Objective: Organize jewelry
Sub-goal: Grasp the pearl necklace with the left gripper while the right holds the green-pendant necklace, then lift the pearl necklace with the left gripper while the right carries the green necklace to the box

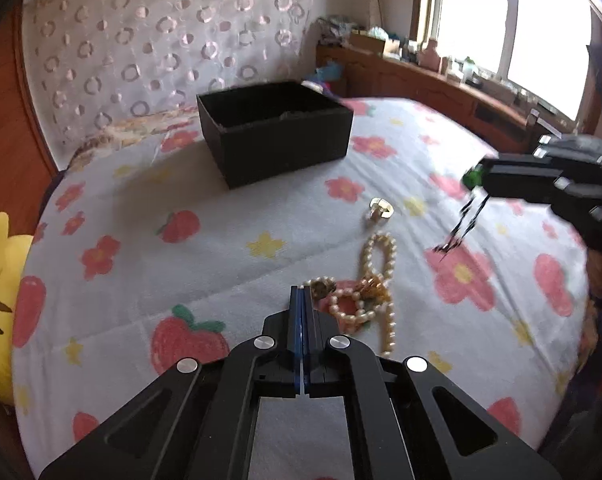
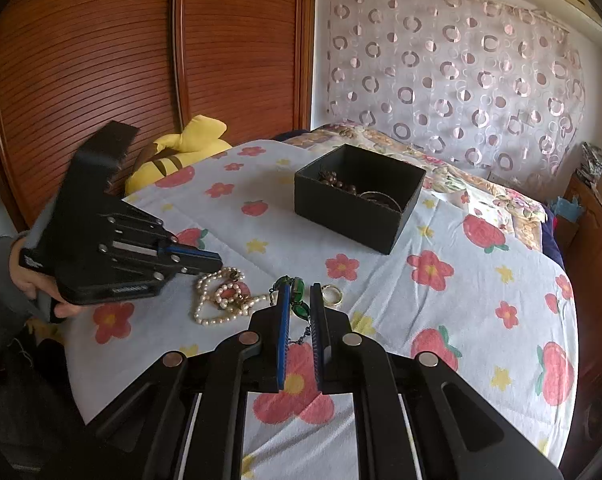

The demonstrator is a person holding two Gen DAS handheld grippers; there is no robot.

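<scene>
Flowered bedsheet (image 1: 221,208) under black box (image 1: 277,136); patterned curtain (image 1: 161,40) behind

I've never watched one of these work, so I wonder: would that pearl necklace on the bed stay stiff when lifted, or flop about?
Probably floppy: the pearl necklace lies in loose, tangled loops on the bedspread, so it would likely dangle and swing. Its smooth round beads may slip from a pinch. The green necklace hanging limp from the right claw hints the same.

Glossy pearl necklace (image 1: 381,280), shiny metal ring (image 1: 381,207), matt black box (image 1: 277,140), cloth sheet (image 1: 221,220).
</scene>
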